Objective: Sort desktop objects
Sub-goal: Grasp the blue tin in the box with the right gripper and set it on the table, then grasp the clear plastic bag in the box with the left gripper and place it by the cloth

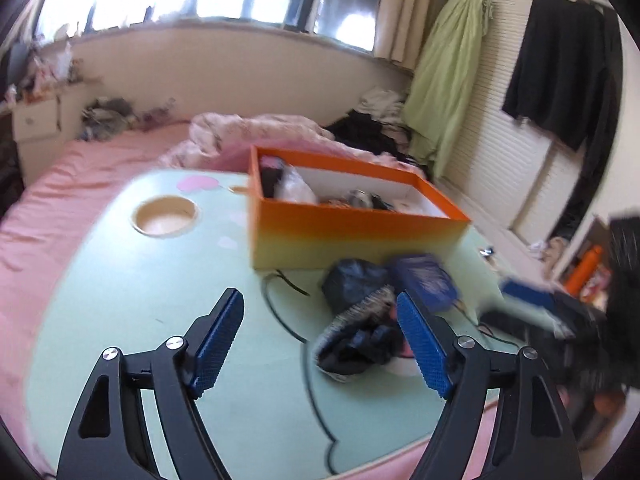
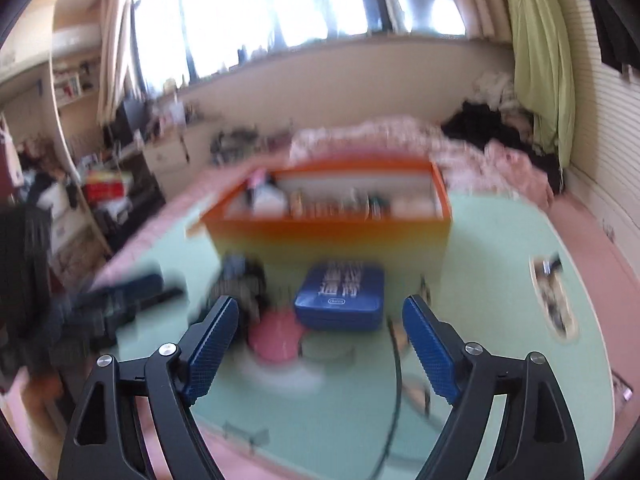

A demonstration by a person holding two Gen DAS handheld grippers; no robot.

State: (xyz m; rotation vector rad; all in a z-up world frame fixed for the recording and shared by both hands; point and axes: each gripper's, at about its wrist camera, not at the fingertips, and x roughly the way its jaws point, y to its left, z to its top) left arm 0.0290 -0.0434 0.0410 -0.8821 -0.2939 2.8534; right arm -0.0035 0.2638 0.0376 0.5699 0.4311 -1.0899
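An orange box with several items inside stands on a mint green lap table. In front of it lie a dark bundle of cloth items and a blue tin. My left gripper is open and empty above the table, left of the bundle. In the right wrist view my right gripper is open and empty, short of the blue tin, a pink item and the orange box. Both views are blurred.
The table sits on a pink bed with a rumpled quilt behind the box. A round cup hole is at the table's left. A black cable runs across it. A small clip-like item lies at the right.
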